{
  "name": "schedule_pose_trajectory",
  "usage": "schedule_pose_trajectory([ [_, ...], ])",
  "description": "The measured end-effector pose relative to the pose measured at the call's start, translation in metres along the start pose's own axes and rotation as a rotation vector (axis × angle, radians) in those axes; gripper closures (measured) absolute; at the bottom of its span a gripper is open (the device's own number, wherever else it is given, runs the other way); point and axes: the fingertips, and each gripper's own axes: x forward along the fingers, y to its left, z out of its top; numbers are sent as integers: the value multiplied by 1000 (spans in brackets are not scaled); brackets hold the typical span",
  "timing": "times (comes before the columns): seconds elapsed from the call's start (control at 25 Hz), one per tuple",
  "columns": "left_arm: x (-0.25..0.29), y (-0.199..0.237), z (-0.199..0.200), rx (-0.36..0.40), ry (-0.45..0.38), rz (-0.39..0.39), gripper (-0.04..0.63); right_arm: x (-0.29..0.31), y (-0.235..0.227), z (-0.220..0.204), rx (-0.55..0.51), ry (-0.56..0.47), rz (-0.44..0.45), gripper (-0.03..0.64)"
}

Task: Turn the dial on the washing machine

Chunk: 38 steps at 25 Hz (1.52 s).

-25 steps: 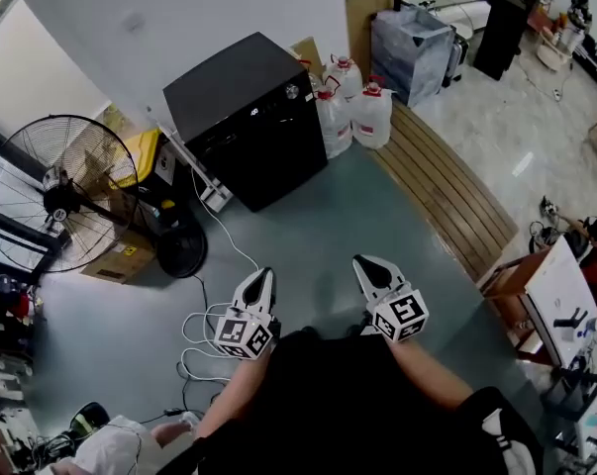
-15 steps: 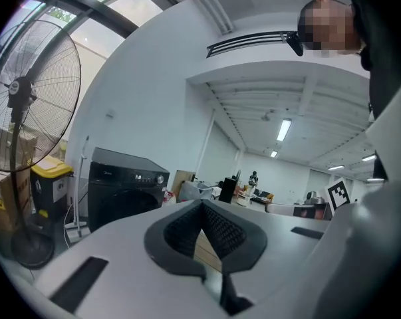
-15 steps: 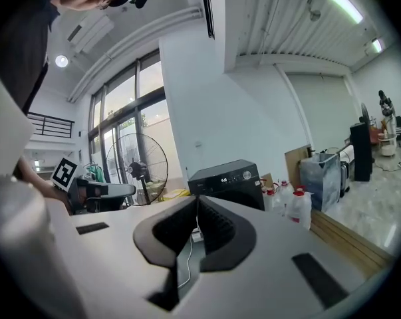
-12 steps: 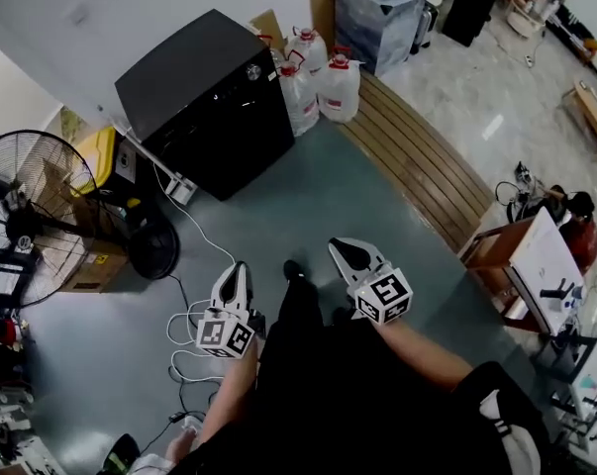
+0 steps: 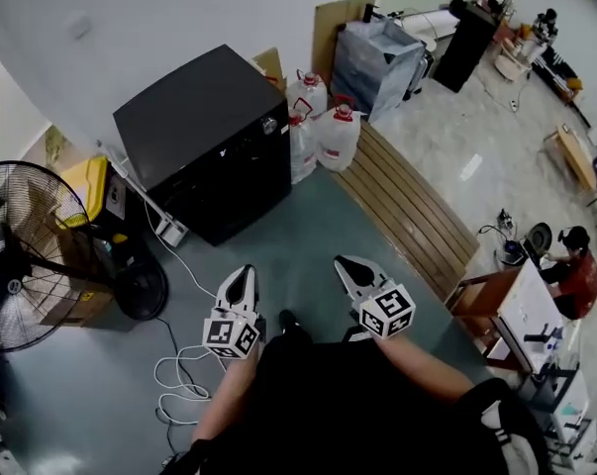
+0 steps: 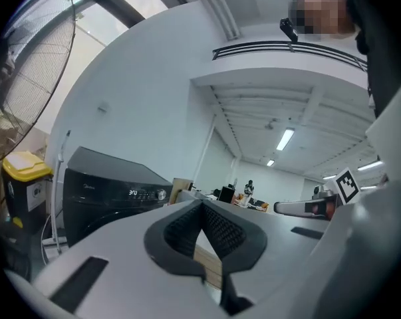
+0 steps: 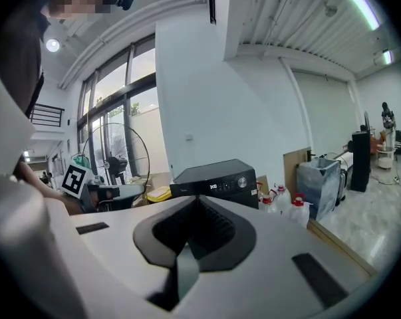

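One step on, my view has swung, but the washing machine (image 5: 204, 132) stays well ahead by the wall, its dial (image 5: 268, 125) out of reach. My left gripper (image 5: 243, 273) and right gripper (image 5: 346, 263) are clenched on nothing.

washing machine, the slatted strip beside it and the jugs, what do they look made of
The washing machine looks like black painted metal or plastic, matte top with faint sheen. The slatted strip looks like wood: brown parallel boards, dark gaps. The jugs look like translucent whitish plastic with red caps.
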Motion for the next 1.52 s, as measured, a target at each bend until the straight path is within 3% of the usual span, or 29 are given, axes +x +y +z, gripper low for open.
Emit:
schedule_pose_trajectory([
  [0.36, 77, 62, -4, -13, 33, -40, 581, 80, -16, 12, -87, 31, -15, 592],
  [0.6, 120, 94, -20, 1, 61, 29, 581, 135, -59, 9, -185, 34, 9, 592],
  [0.8, 162, 116, -30, 34, 55, 104, 581, 190, -98, 1, -301, 97, 71, 592],
  [1.0, 215, 143, -45, 79, 33, 175, 581, 260, -148, -10, -467, 57, 137, 591],
  [1.2, 261, 167, -59, 128, 22, 222, 581, 324, -176, -13, -779, 71, 255, 589],
  [1.52, 297, 193, -97, 159, 2, 185, 581, 403, -196, -31, -1000, 59, 292, 508],
])
